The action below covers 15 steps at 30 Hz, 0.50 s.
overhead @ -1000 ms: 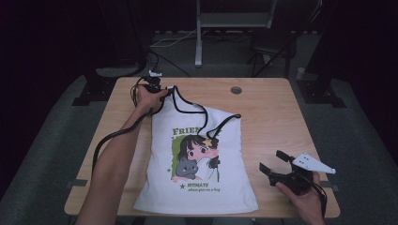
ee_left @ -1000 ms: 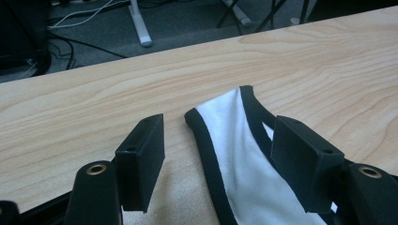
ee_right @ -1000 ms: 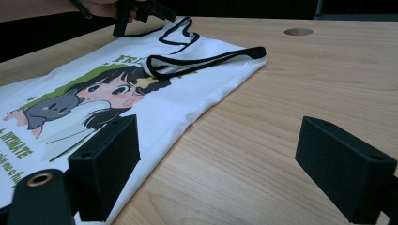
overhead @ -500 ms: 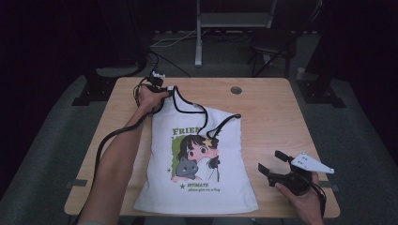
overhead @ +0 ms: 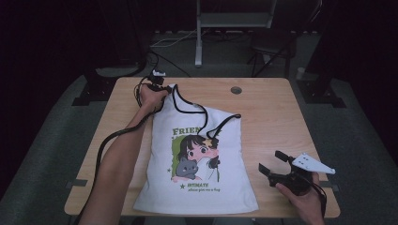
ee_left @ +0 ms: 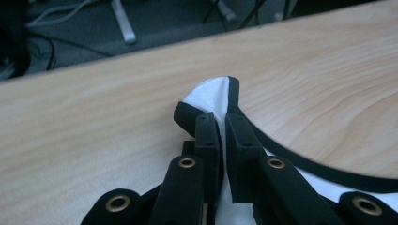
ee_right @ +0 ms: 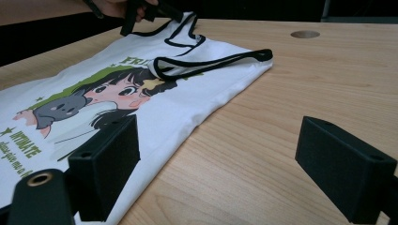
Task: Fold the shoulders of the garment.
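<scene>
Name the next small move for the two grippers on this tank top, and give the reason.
Probably bring the open right gripper to the other strap, which lies folded onto the tank top. The left gripper already pinches the far strap tip, so spreading needs a second grip.

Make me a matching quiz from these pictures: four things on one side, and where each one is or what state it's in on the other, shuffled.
Things:
1. left gripper
2. right gripper
3. top
4. hole

Places or states:
A. round, in the table's far edge, nothing on it
B. open, over bare wood at the near right corner
C. shut on a black-edged strap at the far left
D. spread flat, cartoon print facing up

Pairs: 1-C, 2-B, 3-D, 4-A

The left gripper's jaws have just been closing, with the strap's white cloth between them.
</scene>
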Tool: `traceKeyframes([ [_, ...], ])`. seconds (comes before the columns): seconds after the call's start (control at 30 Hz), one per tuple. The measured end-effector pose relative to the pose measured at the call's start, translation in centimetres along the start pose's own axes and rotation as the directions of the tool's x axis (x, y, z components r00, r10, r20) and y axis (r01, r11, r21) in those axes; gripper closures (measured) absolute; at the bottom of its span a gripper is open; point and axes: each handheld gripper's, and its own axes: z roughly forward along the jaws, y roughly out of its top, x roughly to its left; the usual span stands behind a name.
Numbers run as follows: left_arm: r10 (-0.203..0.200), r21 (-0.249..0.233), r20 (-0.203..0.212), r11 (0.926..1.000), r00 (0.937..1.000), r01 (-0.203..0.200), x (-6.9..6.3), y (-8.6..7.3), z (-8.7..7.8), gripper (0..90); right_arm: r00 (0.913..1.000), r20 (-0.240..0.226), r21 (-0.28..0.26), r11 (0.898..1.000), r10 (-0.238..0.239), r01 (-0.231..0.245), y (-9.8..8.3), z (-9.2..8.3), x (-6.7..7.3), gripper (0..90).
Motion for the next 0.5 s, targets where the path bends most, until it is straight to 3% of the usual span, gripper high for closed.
traceKeyframes([
  [0.13,0.027,-0.051,0.037,0.9984,0.9990,-0.025,-0.9,0.9,-1.7,84.5,1.0000,-0.001,-0.003,1.000,0.001,-0.001,0.0,-0.1,-0.1,13.4],
  [0.27,0.115,-0.093,0.056,0.9896,0.9918,-0.110,-2.5,1.5,-4.3,84.5,1.0000,-0.002,0.001,1.000,-0.004,0.004,0.0,0.0,0.0,13.5],
  [0.3,0.115,-0.093,0.056,0.9896,0.9918,-0.110,-2.5,1.5,-4.3,84.5,1.0000,-0.003,-0.002,1.000,-0.003,0.003,0.0,-0.1,0.0,13.4],
  [0.47,0.183,-0.163,0.098,0.9727,0.9782,-0.165,-4.7,1.5,-7.5,84.5,1.0000,-0.004,-0.012,1.000,-0.002,0.002,-0.1,-0.1,-0.1,13.4],
  [0.5,0.183,-0.163,0.098,0.9727,0.9782,-0.165,-4.7,1.5,-7.5,84.5,1.0000,-0.004,-0.012,1.000,-0.002,0.002,-0.1,-0.1,-0.1,13.4],
])
